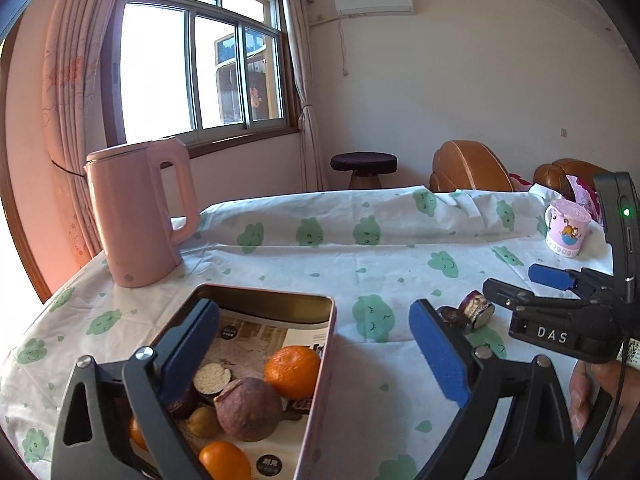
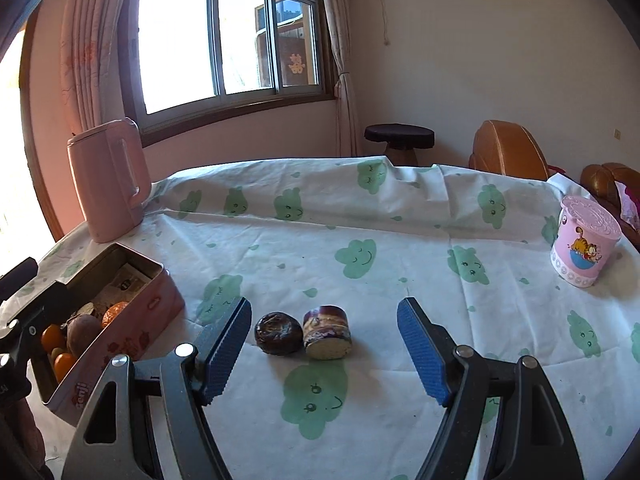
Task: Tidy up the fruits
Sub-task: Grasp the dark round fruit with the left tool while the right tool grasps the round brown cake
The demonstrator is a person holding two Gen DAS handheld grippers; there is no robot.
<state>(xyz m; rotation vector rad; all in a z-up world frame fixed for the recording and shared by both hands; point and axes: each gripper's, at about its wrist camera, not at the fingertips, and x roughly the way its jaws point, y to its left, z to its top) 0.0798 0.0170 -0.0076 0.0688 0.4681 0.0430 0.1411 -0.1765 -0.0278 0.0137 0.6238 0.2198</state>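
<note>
A pink tin holds two oranges, a brown round fruit and smaller pieces. My left gripper hangs open over the tin's right side. One pad is above the fruit, the other above the cloth, and it grips nothing. To the right, a dark round fruit and a cut purple-skinned piece lie side by side on the cloth. My right gripper is open, with both pieces just ahead between its fingertips and untouched. The right gripper also shows in the left wrist view, and the tin in the right wrist view.
A pink kettle stands at the back left behind the tin. At the far right stands a lidded pink mug. The cloud-print tablecloth covers the table. Beyond its far edge are a dark stool and brown chairs.
</note>
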